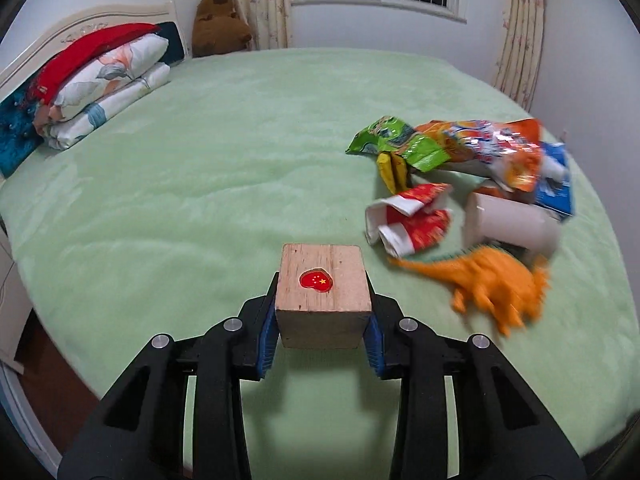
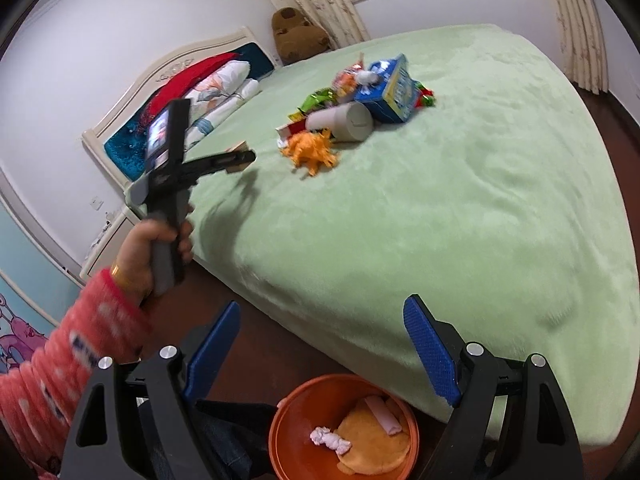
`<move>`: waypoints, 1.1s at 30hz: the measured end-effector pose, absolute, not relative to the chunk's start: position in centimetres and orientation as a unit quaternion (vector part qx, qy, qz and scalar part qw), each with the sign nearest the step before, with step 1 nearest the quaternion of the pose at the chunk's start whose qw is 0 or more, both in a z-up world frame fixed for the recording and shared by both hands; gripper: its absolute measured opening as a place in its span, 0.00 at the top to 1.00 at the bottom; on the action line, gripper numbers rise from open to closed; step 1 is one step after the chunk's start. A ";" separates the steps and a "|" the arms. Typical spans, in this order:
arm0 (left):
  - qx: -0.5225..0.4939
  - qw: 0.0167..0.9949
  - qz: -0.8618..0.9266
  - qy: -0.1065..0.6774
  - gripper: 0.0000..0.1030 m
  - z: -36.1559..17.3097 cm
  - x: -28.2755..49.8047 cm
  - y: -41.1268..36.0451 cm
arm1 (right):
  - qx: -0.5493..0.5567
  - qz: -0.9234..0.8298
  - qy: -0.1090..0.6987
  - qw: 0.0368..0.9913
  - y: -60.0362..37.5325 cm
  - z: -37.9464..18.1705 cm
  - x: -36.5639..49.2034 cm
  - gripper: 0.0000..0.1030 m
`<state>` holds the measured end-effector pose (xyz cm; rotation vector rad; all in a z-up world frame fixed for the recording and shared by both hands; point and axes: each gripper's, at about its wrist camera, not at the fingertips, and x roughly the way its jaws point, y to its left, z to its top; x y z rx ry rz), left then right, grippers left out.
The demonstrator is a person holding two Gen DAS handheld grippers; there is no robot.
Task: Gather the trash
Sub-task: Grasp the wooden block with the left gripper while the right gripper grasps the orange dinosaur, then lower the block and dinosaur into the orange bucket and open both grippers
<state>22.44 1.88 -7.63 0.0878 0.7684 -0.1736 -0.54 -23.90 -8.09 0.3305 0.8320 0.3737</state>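
My left gripper [image 1: 323, 310] is shut on a wooden block [image 1: 324, 296] with a red heart sticker, held above the green bed. It also shows in the right wrist view [image 2: 240, 159], held by a hand in a pink sleeve. To its right lies a pile: green wrapper [image 1: 394, 140], orange snack bag [image 1: 492, 150], crushed red-white paper cup [image 1: 408, 220], cardboard tube [image 1: 512, 226], blue box [image 2: 390, 88] and an orange toy dinosaur [image 1: 496, 284]. My right gripper [image 2: 324, 348] is open and empty above an orange bin [image 2: 344, 428] holding some scraps on the floor.
Folded bedding and a red pillow [image 1: 92, 80] lie at the headboard. A brown plush bear [image 1: 218, 24] sits by the curtain. A white nightstand [image 2: 106, 236] stands beside the bed. The bed edge [image 2: 340, 344] is just beyond the bin.
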 end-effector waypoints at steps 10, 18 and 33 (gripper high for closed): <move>0.034 0.931 -0.092 0.353 0.66 -5.0 10.9 2.9 | 0.109 0.201 0.388 0.893 -20.6 -7.3 5.5 0.21; -0.012 0.926 -0.108 0.362 0.66 -5.5 5.9 4.5 | 0.091 0.218 0.429 0.872 -17.7 -8.4 15.5 0.21; -0.026 0.923 -0.102 0.370 0.66 -6.3 5.2 5.0 | 0.058 0.193 0.472 0.858 -14.5 -8.9 22.7 0.37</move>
